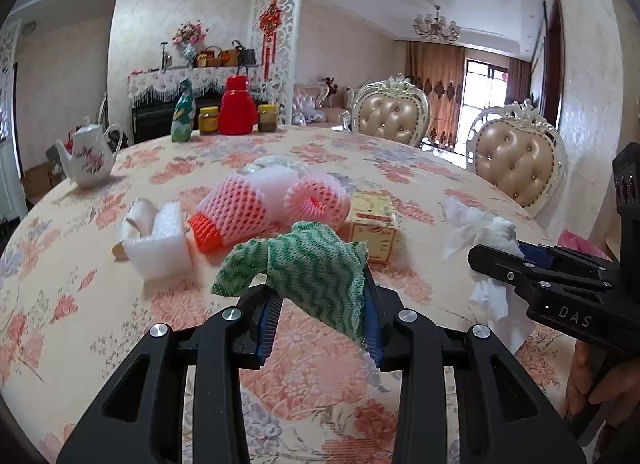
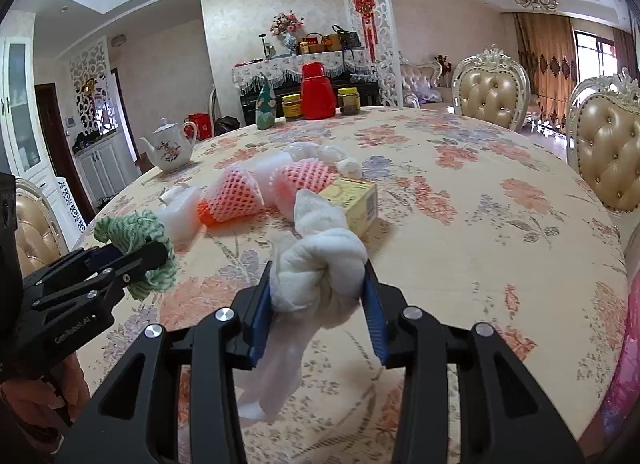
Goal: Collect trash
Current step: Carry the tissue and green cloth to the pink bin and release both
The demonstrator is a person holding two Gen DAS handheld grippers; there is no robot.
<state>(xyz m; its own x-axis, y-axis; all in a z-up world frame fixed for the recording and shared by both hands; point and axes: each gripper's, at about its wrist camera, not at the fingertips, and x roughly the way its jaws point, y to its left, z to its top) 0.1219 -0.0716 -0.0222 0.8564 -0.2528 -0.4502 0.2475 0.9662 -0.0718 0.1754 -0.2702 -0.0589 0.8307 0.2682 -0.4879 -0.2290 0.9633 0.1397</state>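
1. My left gripper (image 1: 320, 296) has its jaws pinched narrow on a green-and-white knit cloth (image 1: 304, 264). The cloth is off the table, bunched between the blue pads and flopping over the top.
2. My right gripper (image 2: 320, 288) is clamped on a wad of white tissue (image 2: 320, 264), also lifted clear, with a loose tail hanging down between the fingers toward 6 o'clock.
3. In the left wrist view the right gripper sits out at about 3 o'clock with tissue sticking out either side of its tip. In the right wrist view the left one is at 9 o'clock with the green cloth.
4. Still lying on the floral tablecloth (image 1: 100, 284): two pink foam fruit nets (image 1: 240, 212) side by side, dead ahead at 12 o'clock, one with an orange end.
5. A white foam block (image 1: 160, 244) is just beside them at roughly 10 o'clock, touching a scrap of cardboard.
6. A small yellow box (image 1: 374, 228) sits at 1 o'clock, right behind the cloth.
7. Far edge of the table: white teapot (image 1: 88, 160) at 10 o'clock, red thermos (image 1: 238, 106) with two jars beside it at 11.
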